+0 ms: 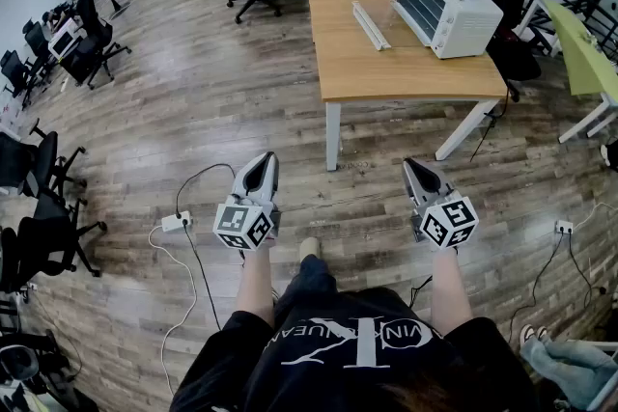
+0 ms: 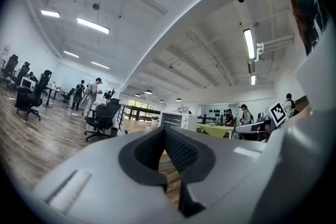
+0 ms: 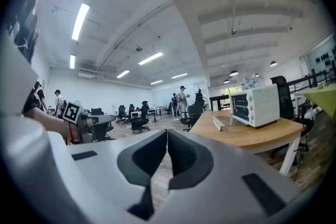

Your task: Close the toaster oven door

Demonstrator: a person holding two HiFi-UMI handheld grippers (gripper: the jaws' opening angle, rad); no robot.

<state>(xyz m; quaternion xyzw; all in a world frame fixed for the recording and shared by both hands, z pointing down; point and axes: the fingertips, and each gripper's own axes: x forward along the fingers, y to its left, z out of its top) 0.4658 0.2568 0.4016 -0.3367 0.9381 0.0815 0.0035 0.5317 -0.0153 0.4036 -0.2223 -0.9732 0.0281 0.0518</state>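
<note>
Toaster oven (image 1: 446, 7) untouched; tongs (image 1: 263, 161) (image 1: 413, 167) closed, empty

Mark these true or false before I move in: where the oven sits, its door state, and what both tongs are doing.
1. The white toaster oven stands on the light wooden table. True.
2. Its door is shut. False: the door lies lowered open in front of it.
3. The left tongs grip the door. False: they are shut on nothing, above the floor, short of the table.
4. The right tongs are shut and empty. True.
</note>
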